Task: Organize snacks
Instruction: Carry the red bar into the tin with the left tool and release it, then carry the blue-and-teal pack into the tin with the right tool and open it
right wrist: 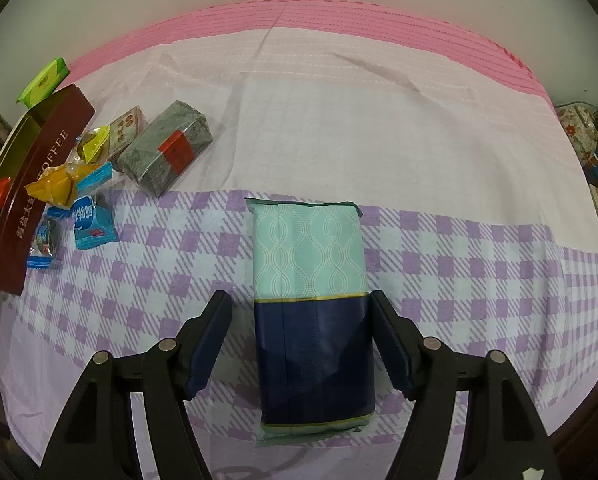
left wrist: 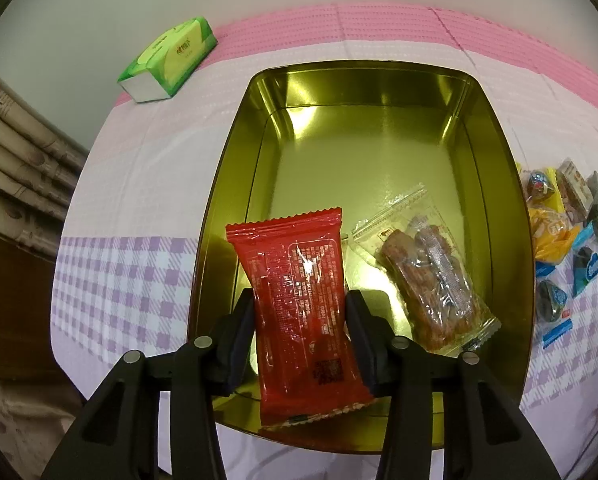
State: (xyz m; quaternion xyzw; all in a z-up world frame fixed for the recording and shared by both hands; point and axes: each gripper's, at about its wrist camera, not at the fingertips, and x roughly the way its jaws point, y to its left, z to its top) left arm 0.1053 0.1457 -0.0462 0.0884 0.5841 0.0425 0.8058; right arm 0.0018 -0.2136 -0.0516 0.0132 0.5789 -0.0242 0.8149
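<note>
Lying on a pink, white and purple-checked tablecloth (right wrist: 379,128), a gold-lined tin (left wrist: 235,184) occupies the centre of the left wrist view. A green tissue pack (left wrist: 169,60) sits at far left, well apart from the tin. A heap of loose wrapped snacks (left wrist: 567,240) lies just beside the tin's right wall. Inside the tin, near the right wall, a clear packet of brown sticks (left wrist: 427,276) rests on the floor, angled from far-left to near-right.

The left gripper (left wrist: 301,320) is closed on a red snack packet (left wrist: 299,300), both fingers pressed against its sides. The packet's long axis runs near to far, its serrated far end pointing into the tin, its near end over the near rim.

In the right wrist view, the right gripper (right wrist: 301,332) is spread wide around a teal and navy packet (right wrist: 313,312) lying flat on the cloth. The right finger sits at or just beside the packet's edge; the left finger stands apart. The packet's long axis runs near to far, teal end far. At far left a grey wrapped block (right wrist: 167,152) lies among the loose snacks, beside the tin's maroon outer wall.
</note>
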